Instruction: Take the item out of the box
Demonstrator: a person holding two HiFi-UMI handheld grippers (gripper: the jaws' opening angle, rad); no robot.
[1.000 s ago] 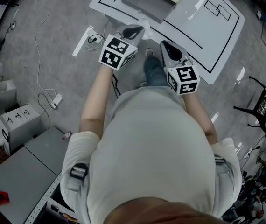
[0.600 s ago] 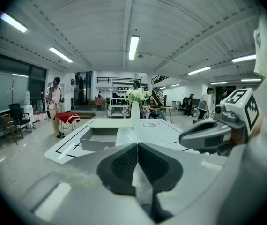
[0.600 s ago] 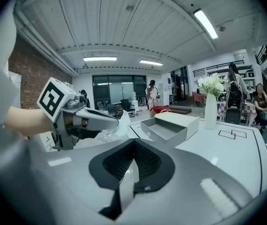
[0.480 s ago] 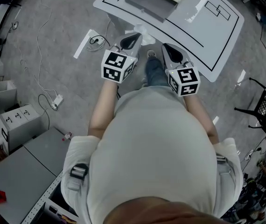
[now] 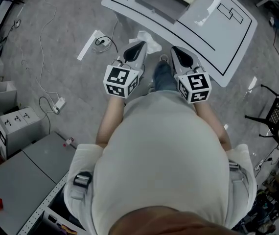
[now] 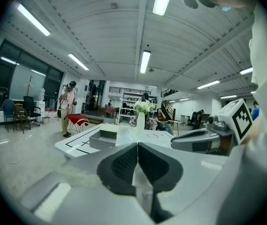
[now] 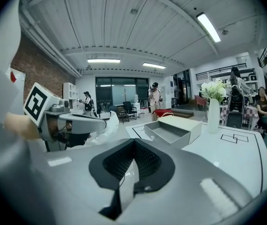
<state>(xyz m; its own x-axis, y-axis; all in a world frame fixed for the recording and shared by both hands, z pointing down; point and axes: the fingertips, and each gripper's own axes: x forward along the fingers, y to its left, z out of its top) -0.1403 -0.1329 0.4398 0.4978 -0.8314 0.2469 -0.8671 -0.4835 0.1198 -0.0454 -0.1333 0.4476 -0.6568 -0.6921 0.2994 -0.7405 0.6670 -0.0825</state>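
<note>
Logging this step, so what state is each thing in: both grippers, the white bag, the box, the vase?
left gripper: shut on white bag
right gripper: shut, nothing between jaws
white bag: crumpled, out of box
box: open, looks empty
vase: upright on table

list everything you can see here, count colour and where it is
table: one, white with black lines, ahead of the person
box: one, grey, open, on the table's far left part
vase of flowers: one, white, on the table, right of the box
plastic bag: one, clear-white, just off the table's near edge
power strip: one, white, on the floor at left, with cables
cabinets: a few, grey, lower left
chair: one, black, right edge
bystanders: several, far back in the hall
shirt: one, light grey, on the person
left gripper: one, grey, fingers shut on the plastic bag
right gripper: one, grey, fingers shut, nothing held
</note>
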